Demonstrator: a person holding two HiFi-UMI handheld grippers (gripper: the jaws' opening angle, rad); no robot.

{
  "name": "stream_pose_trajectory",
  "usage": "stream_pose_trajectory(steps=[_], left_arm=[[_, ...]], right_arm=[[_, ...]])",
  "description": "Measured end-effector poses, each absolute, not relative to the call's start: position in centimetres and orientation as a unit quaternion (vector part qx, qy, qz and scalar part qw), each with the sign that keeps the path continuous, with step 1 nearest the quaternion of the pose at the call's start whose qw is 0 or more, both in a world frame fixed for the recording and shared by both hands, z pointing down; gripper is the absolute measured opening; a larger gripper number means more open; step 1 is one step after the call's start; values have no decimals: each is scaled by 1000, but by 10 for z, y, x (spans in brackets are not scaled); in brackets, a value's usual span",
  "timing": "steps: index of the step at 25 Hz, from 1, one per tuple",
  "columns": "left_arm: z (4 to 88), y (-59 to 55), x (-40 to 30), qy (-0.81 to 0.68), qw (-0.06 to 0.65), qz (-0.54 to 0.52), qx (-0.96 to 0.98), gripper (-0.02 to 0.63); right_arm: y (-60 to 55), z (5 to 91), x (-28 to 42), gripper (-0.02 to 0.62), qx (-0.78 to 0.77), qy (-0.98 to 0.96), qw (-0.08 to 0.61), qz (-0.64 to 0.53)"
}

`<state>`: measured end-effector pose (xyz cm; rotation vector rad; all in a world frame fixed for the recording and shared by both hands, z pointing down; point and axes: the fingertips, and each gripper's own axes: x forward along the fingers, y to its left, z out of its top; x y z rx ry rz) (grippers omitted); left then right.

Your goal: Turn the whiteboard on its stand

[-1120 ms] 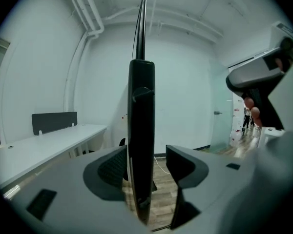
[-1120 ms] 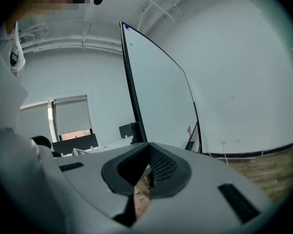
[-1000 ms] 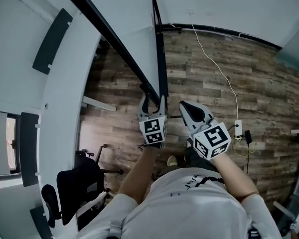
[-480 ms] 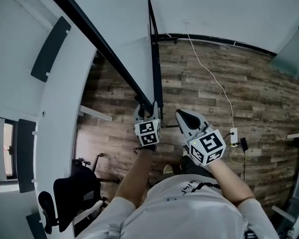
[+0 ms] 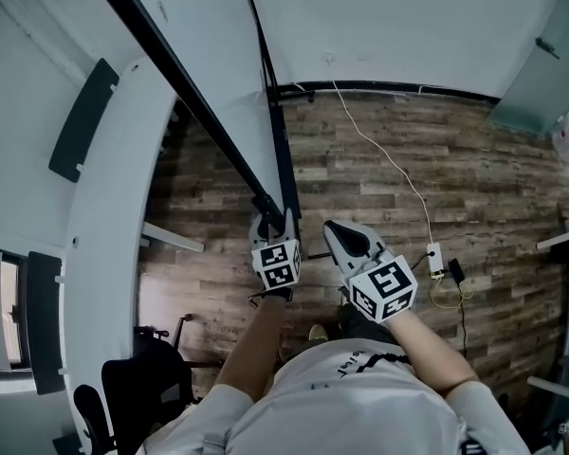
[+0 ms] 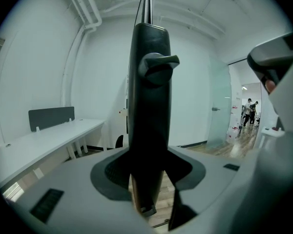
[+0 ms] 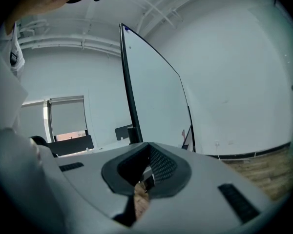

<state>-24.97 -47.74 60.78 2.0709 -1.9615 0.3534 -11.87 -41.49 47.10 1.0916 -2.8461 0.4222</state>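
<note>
Both closed: left claw (image 5: 273,223) just clamped on slim black whiteboard post (image 6: 149,106), right claw (image 5: 335,232) empty.

The whiteboard (image 7: 154,101) is a tall white panel in a thin black frame, standing on the wooden floor (image 5: 379,178). A black upright of its stand (image 6: 149,121) runs along the near side edge, with a black knob (image 6: 158,65) on it. From above the board shows edge-on, its top rail (image 5: 190,98) a long dark diagonal.

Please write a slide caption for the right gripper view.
Right gripper, nothing between its jaws, faces the black-framed whiteboard near a white wall.
</note>
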Motion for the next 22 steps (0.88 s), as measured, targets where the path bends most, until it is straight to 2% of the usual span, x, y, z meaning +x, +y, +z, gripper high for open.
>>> stream_pose_trajectory(steps=[22], left_arm=[[607, -371, -148, -599, 138, 114, 781, 190]], right_arm=[[-293, 482, -50, 12, 470, -870, 31, 143]])
